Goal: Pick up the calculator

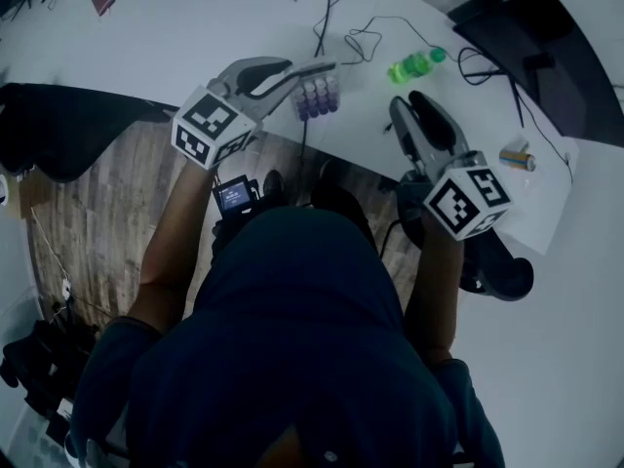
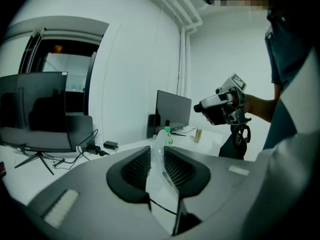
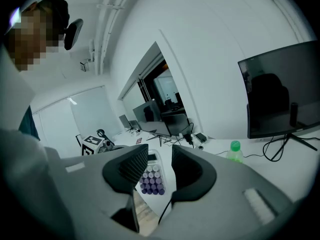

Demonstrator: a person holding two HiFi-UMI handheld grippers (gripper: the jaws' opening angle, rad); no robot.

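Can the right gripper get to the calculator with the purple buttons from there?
Probably yes. The right gripper points toward the calculator with its jaws apart, and nothing stands between the two. The left gripper hovers close by the calculator, though, and might crowd the way.

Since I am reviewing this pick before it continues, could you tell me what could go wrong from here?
1. The left gripper is shut over the calculator, which lies near the table edge; coming down shut could push it off.
2. A cable runs past the calculator and over the edge; it may snag on the lift.
3. The open right gripper is close to the green bottle and could topple it.
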